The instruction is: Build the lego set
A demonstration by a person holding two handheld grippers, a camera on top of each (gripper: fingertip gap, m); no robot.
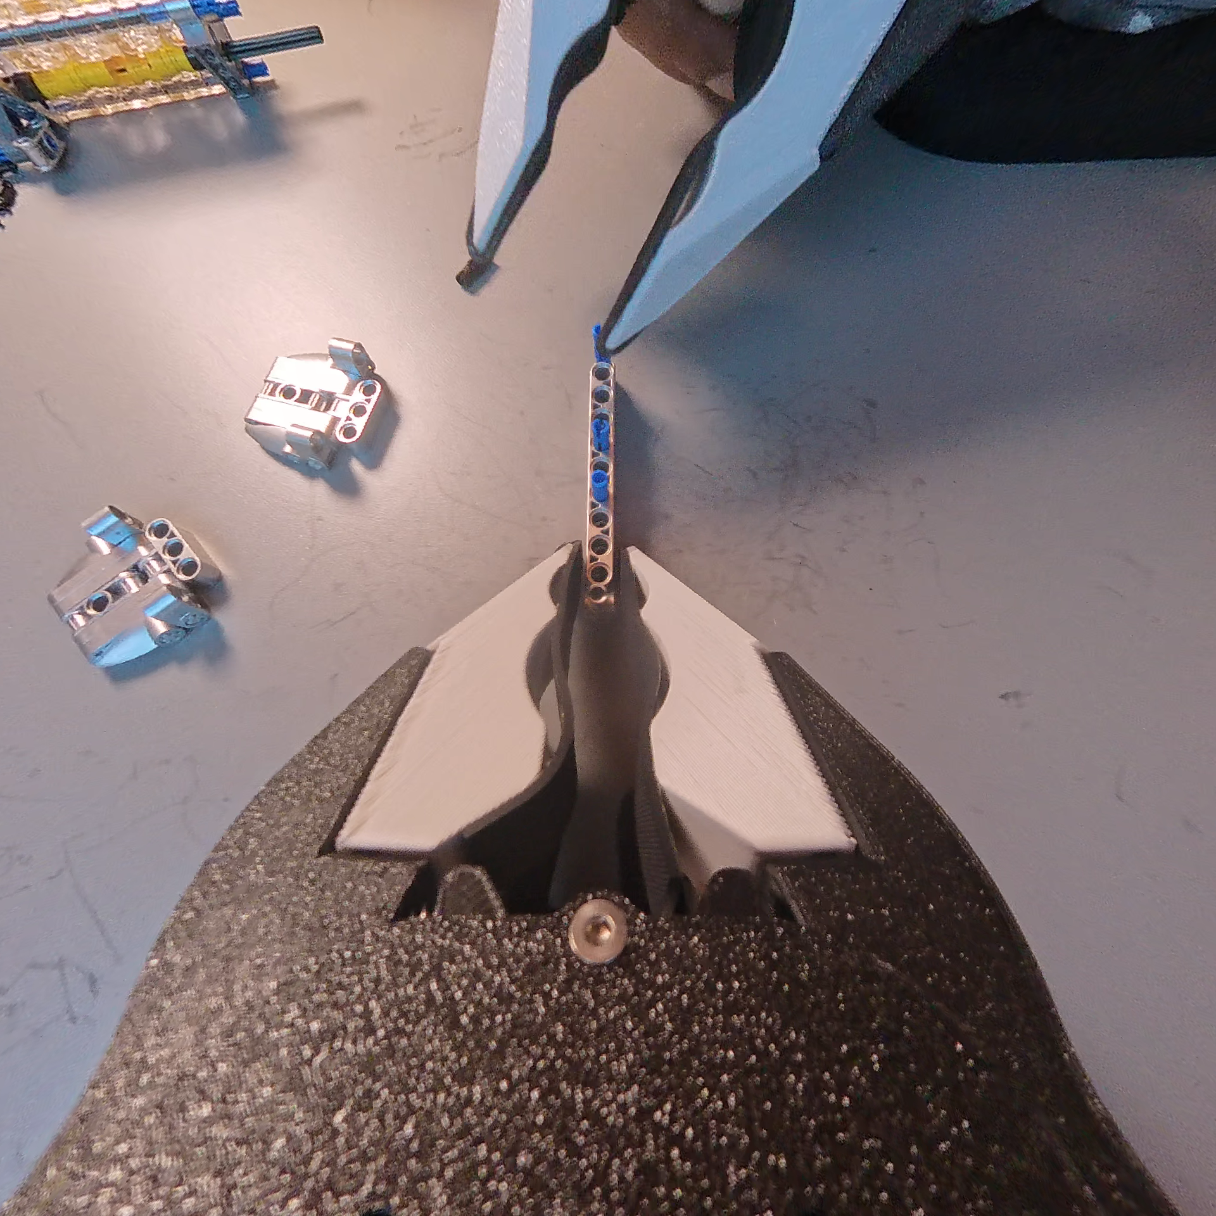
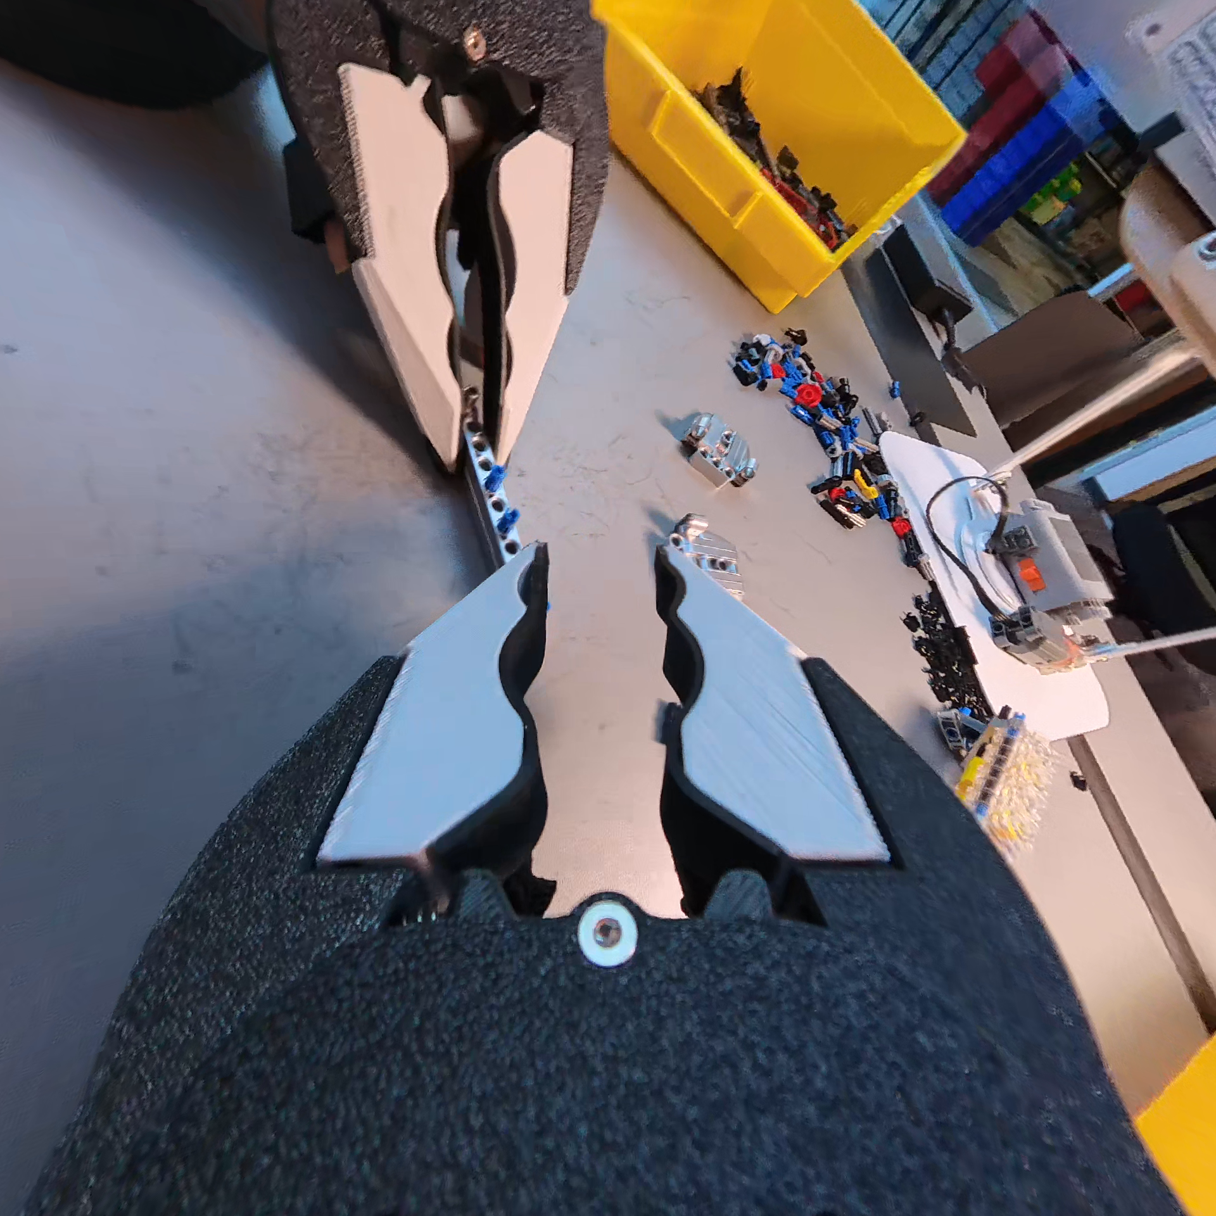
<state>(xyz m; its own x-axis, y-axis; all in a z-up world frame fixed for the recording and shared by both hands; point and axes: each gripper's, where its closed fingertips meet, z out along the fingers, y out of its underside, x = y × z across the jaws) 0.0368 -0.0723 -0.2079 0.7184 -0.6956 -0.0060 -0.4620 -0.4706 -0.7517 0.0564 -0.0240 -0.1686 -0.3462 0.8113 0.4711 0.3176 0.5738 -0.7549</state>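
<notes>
Left gripper (image 1: 600, 579) clamps silver beam (image 1: 601, 474); right gripper (image 2: 602, 559) jaws apart.

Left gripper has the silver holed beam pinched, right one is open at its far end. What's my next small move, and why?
Probably close the right gripper on the blue pin at the silver beam's far end. Its jaws are open, with one tip right at that pin. The left gripper is shut on the beam's near end, holding it steady above the table. Whether the pin is already seated, I cannot tell.
</notes>
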